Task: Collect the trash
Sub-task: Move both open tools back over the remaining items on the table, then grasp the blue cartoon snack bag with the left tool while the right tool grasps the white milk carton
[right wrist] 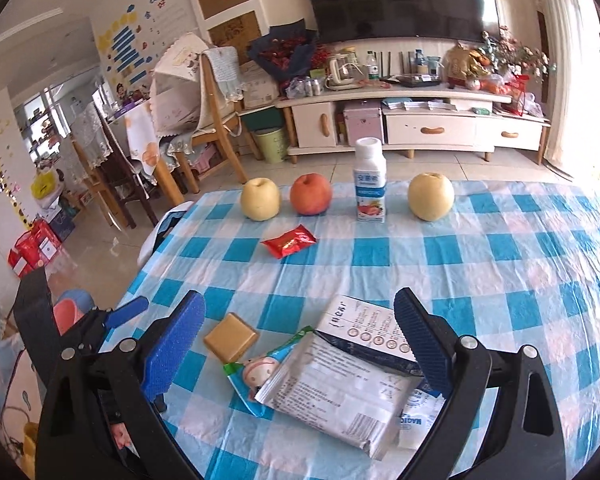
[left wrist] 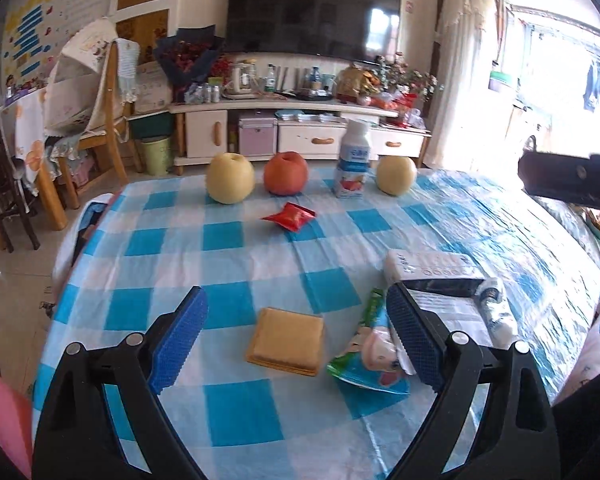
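Currently both claws stand wide open and empty above the near edge of the counter [right wrist: 500, 248]: the left claw [left wrist: 296, 336] brackets the tan square packet [left wrist: 286, 340], the right claw [right wrist: 300, 344] brackets the silver wrapper [right wrist: 340, 392] (overlapping the green pouch [right wrist: 252, 372]). A red wrapper [right wrist: 289, 242] lies alone mid-counter, while fruit and the milk bottle [right wrist: 370, 184] line the far edge, judged not trash.

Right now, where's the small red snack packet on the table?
The red snack packet lies alone mid-table on the checked tablecloth, just in front of the red apple and apart from the wrapper pile near the grippers.
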